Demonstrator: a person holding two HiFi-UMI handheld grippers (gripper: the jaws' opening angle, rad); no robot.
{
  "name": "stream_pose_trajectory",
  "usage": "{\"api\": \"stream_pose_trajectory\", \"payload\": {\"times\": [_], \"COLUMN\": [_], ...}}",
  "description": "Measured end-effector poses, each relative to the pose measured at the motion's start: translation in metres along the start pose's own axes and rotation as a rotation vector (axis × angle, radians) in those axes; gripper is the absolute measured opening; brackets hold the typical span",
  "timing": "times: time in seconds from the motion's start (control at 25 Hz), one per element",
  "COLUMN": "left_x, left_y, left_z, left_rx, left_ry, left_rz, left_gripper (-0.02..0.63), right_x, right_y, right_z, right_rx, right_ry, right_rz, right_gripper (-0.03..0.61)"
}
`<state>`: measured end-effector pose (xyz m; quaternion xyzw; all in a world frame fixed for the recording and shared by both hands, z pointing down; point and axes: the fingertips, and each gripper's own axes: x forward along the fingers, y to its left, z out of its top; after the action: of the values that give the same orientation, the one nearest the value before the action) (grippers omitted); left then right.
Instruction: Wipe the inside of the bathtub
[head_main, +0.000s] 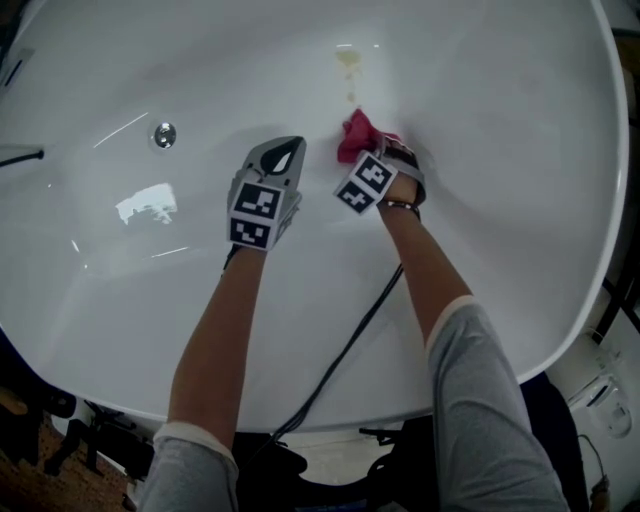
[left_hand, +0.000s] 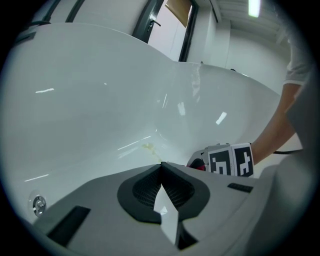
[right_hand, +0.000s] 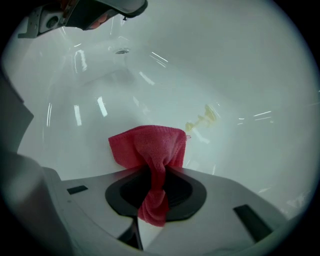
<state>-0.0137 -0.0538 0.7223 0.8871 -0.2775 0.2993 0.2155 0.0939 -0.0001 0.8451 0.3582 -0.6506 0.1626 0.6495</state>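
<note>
Inside the bathtub, the right gripper pinches a red cloth.

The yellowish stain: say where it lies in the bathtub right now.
In the head view the yellowish stain sits on the bathtub wall at top centre, just beyond the pink cloth held by the right gripper, well right of the drain.

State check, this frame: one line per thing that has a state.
left gripper: shut, nothing between the jaws.
right gripper: shut on the cloth.
cloth: bunched, pinched at its middle, upper part fanned out ahead of the jaws.
stain: yellowish, unwiped, just beyond the cloth.
bathtub: glossy, no standing water visible.
drain fitting: open or plugged, cannot tell.
</note>
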Motion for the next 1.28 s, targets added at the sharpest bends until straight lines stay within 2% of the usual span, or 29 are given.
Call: {"api": "stream_pose_trajectory", "payload": {"times": [0.12,0.36,0.6,0.92,1.08,1.28], "left_x": [0.004,0.018,0.026,0.03,0.03,0.027], "left_y": [0.017,0.042,0.048,0.061,0.055,0.049], "left_z": [0.017,0.055,0.061,0.067,0.056,0.047], "left_rx": [-0.007,0.031,0.035,0.047,0.04,0.026], "left_ry": [-0.026,-0.065,-0.063,-0.071,-0.047,-0.038], "left_rz": [0.03,0.028,0.02,0.015,0.0,-0.009], "left_gripper": [-0.006,-0.006,-0.006,-0.006,-0.006,-0.006], "right_x": [0.009,0.025,0.035,0.048,0.046,0.035], "right_y": [-0.022,-0.064,-0.099,-0.151,-0.146,-0.115], "right_z": [0.012,0.05,0.079,0.116,0.111,0.065], "right_rx": [0.013,0.033,0.057,0.163,0.067,0.086], "right_ry": [-0.016,-0.019,-0.032,-0.042,-0.047,0.051], "right_rz": [-0.011,-0.034,-0.069,-0.133,-0.187,-0.165], "right_gripper": [0.074,0.073,0.072,0.066,0.058,0.058]}}
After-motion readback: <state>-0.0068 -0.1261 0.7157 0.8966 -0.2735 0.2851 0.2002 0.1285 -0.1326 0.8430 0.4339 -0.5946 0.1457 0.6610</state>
